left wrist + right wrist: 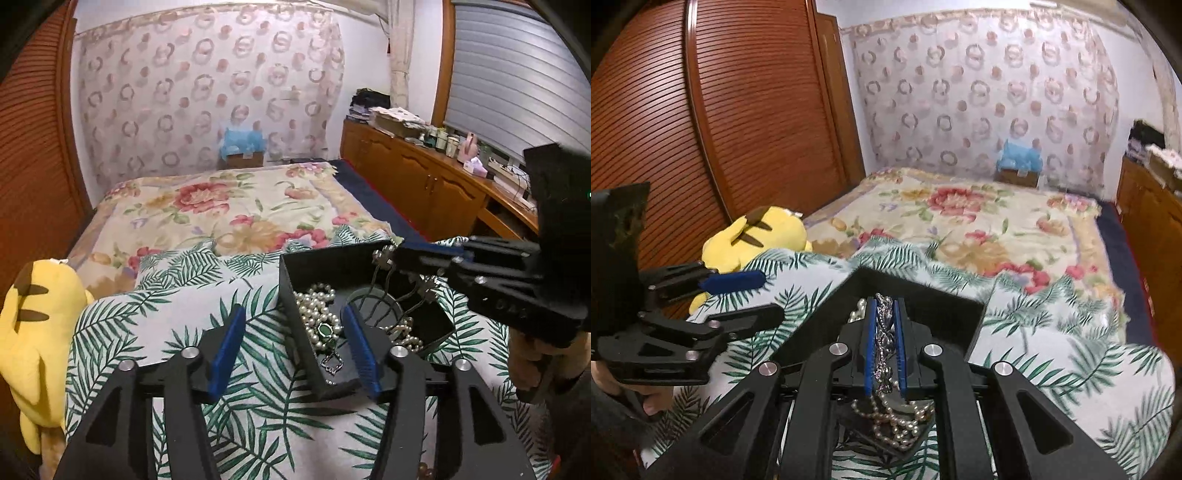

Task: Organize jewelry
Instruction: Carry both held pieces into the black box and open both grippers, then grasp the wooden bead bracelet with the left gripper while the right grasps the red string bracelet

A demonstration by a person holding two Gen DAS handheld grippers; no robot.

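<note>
Over square black box (pixel 291 280), metal chain (pixel 884 332), pinched

Both wrist views close above black box (pixel 317 280) (pixel 923 295), facing bed's far curtain, probably side by side.

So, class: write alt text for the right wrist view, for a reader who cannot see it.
The right gripper is shut on a silver chain necklace above an open black jewelry box holding pearl strands. The box sits on a palm-leaf print cover; the left gripper hovers open beside it.
</note>
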